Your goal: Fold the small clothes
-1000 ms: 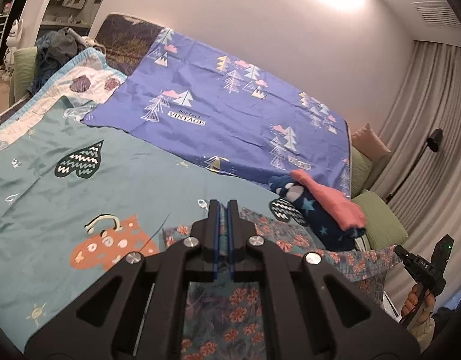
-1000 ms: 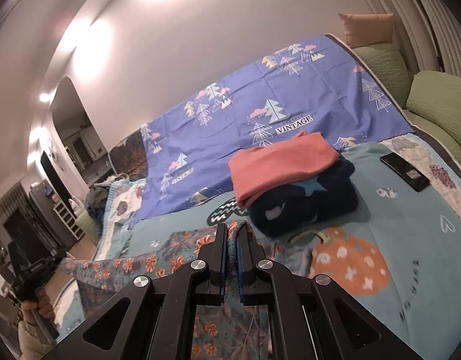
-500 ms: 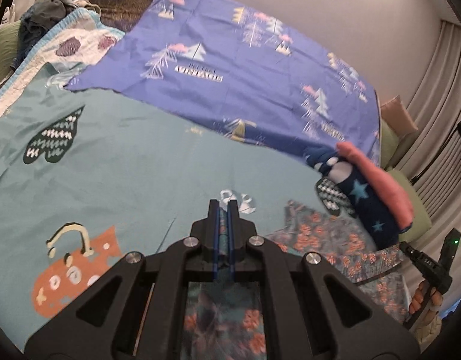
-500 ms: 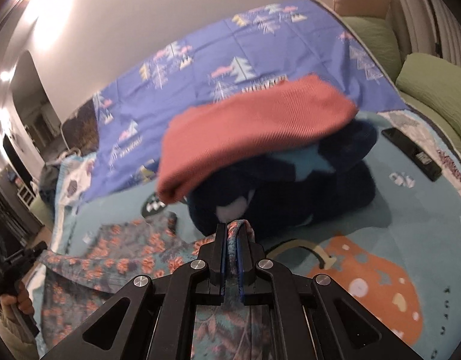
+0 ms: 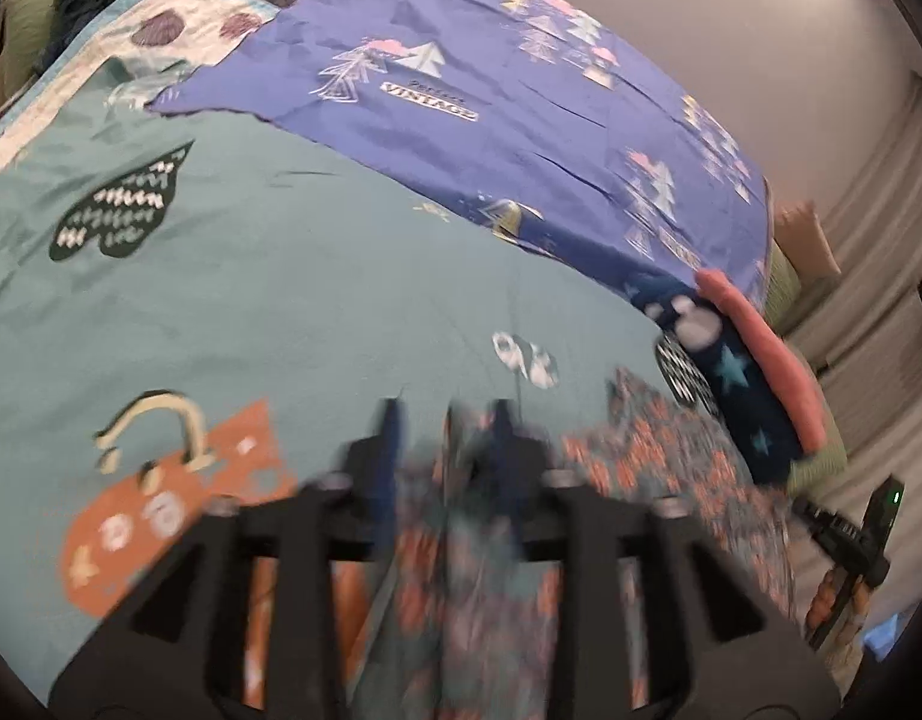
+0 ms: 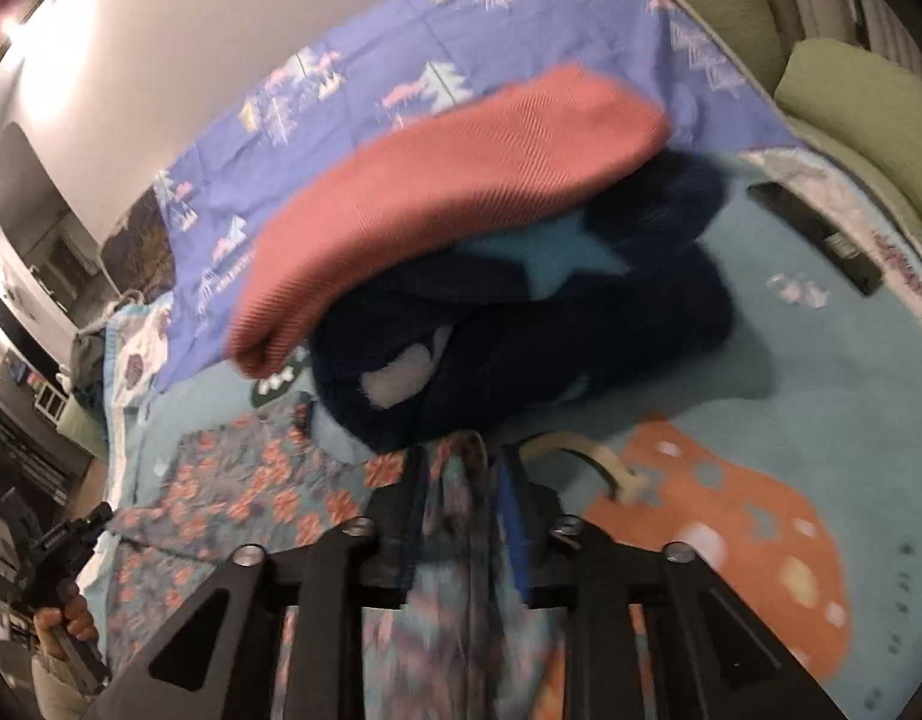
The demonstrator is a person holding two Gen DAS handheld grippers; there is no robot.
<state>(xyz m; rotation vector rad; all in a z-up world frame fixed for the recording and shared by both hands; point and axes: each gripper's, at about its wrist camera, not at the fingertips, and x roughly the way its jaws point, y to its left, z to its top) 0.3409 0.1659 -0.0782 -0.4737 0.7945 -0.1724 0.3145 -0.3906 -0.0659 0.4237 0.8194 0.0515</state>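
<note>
A floral-print garment point(image 5: 629, 480) lies spread on the teal bedspread point(image 5: 281, 276); it also shows in the right wrist view point(image 6: 239, 492). My left gripper point(image 5: 446, 420) is blurred, its jaws parted, with a fold of the garment between them. My right gripper point(image 6: 461, 462) has its jaws parted too, with garment cloth bunched between them. Just beyond the right gripper sits a folded stack: a pink garment point(image 6: 461, 180) on a navy star-print one point(image 6: 521, 336). The stack also shows in the left wrist view point(image 5: 755, 372).
A purple tree-print sheet point(image 5: 491, 90) covers the far half of the bed. A black phone point(image 6: 821, 234) lies right of the stack. Green pillows point(image 6: 863, 102) line the right edge. Curtains point(image 5: 869, 240) hang beyond the bed.
Both grippers have gone from shut on the floral garment to jaws parted. Both moved forward and lower towards the bed, the right one closer to the folded stack.
</note>
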